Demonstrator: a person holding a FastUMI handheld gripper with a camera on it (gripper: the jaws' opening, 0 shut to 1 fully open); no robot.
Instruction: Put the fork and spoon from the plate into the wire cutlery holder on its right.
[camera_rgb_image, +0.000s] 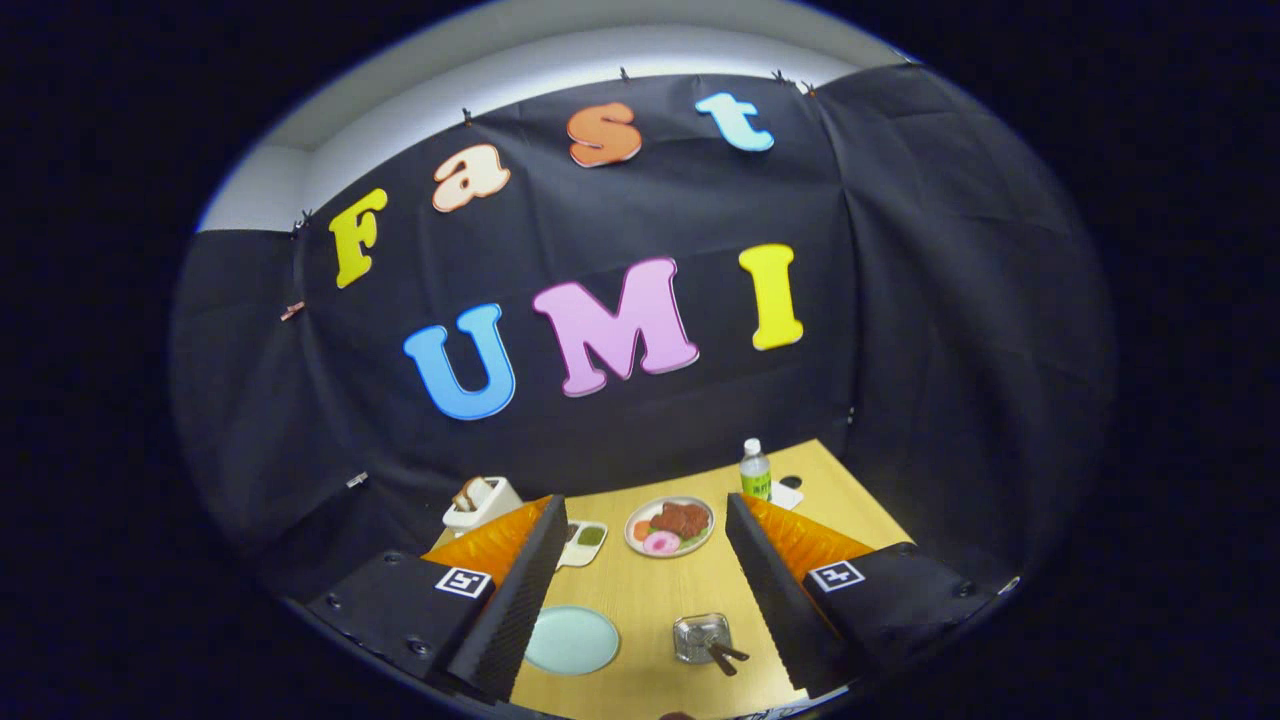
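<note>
My gripper (645, 505) is open and held high above the wooden table (640, 590), its fingers wide apart with nothing between them. Far below, between the fingers, lies a round pale blue-green plate (572, 640) whose surface looks bare. To its right stands the small wire cutlery holder (698, 636). Two dark handles (727, 656) stick out of the holder and lean to the right. I cannot tell from here which handle is the fork and which the spoon.
Beyond the plate sit a white plate of toy food (669, 526), a small white dish with green sauce (584, 543) and a white toaster with bread (480, 503). A clear bottle (755, 470) stands at the table's far right by a white coaster (788, 493).
</note>
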